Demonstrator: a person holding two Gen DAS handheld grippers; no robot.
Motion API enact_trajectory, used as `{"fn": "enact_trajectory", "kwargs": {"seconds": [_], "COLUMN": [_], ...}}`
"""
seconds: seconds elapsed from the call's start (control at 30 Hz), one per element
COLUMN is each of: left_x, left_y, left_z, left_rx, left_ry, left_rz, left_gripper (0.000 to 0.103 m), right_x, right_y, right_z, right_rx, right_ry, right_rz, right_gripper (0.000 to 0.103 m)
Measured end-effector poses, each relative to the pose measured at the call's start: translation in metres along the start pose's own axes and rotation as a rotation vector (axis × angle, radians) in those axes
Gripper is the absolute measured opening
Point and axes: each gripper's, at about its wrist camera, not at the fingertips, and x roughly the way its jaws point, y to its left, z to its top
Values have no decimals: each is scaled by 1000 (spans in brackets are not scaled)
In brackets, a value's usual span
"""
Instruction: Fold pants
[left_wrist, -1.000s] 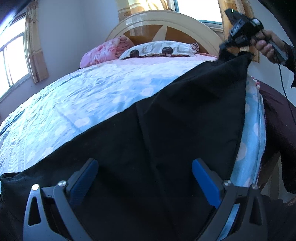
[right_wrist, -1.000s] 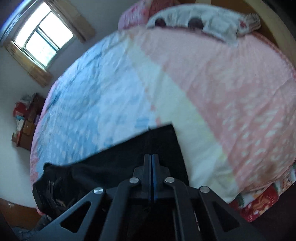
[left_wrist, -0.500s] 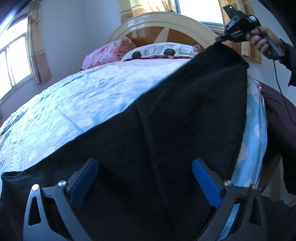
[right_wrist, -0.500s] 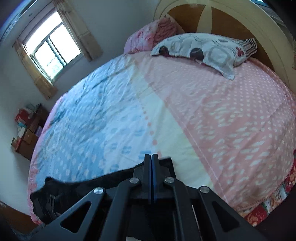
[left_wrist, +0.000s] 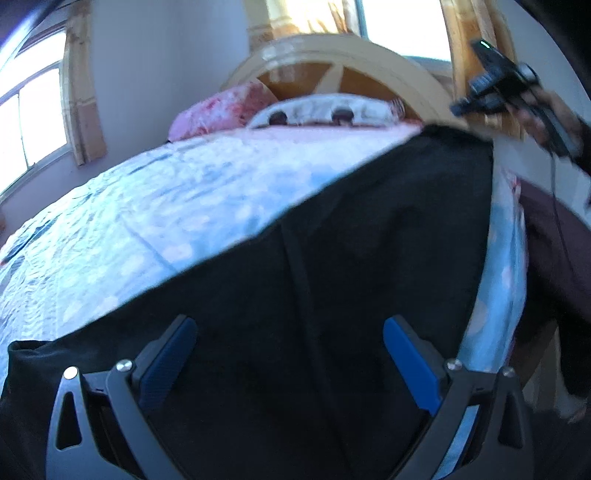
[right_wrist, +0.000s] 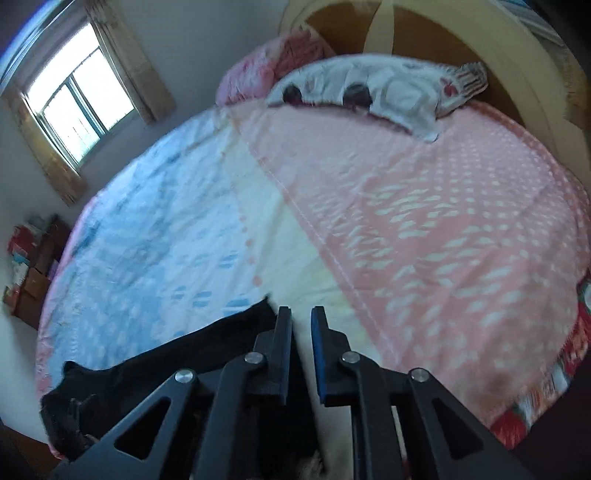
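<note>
Released pants (right_wrist: 236, 339) lie beside opening right gripper (right_wrist: 301, 325); left gripper (left_wrist: 291, 354) gapes wide.

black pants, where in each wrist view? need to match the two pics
Left wrist: the black pants fill the centre and bottom, running up to the top right.
Right wrist: the black pants lie at the bottom left, beside the right gripper.
Shared landmark: the white patterned pillow at the headboard.
</note>
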Motion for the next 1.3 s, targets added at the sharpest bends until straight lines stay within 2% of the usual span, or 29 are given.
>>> {"fn": "enact_trajectory", "kwargs": {"seconds": [0.07,0.1,0.17,0.3,0.37,0.4,0.47,0.53,0.57,0.6,0.63,0.73,0.8,0.87,0.93,1.0,1.17,1.3], "left_x": [-2,0,5,10,8,0,-16,-21,-19,-17,-14,-1,5,8,11,17,31,38], "left_y": [0,-3,-9,-13,-13,-12,-13,-16,-21,-25,-29,-45,-51,-54,-56,-59,-61,-63], "left_z": [2,0,-3,-9,-3,1,11,18,23,25,27,34,40,47,53,56,50,48], "left_rx": [-25,-15,19,48,32,23,11,1,-3,3,11,37,37,17,3,8,0,-13], "left_ry": [-9,4,26,49,57,40,-9,-30,-29,-26,-21,-13,-7,-14,-14,-6,39,58], "left_rz": [-26,-33,-10,-12,-9,-4,-16,-37,-60,-76,-86,-103,-99,-108,-120,-125,-126,-141], "left_gripper": [103,103,103,103,103,103,103,103,103,103,103,103,103,103,103,103,103,103], "right_x": [-17,-18,-9,32,28,24,-2,-29,-42,-47,-48,-35,-26,-21,-14,-6,-3,1], "right_y": [24,35,48,35,26,22,18,13,5,-4,-14,-47,-55,-56,-57,-60,-52,-40], "right_z": [-19,-27,-44,-74,-77,-77,-76,-77,-79,-81,-82,-86,-87,-90,-93,-96,-105,-115], "right_rx": [-59,-85,-109,-70,-53,-23,9,12,38,72,108,265,320,325,337,352,371,351], "right_ry": [-20,-8,38,173,122,121,41,-51,-94,-113,-120,-86,-74,-90,-88,-75,-58,-45], "right_rz": [20,38,57,-1,46,63,102,91,77,73,85,125,173,210,195,224,331,354], "right_gripper": [17,24,33,33,33,33,34,41,49,59,61,61,61,61,61,61,61,61]}}
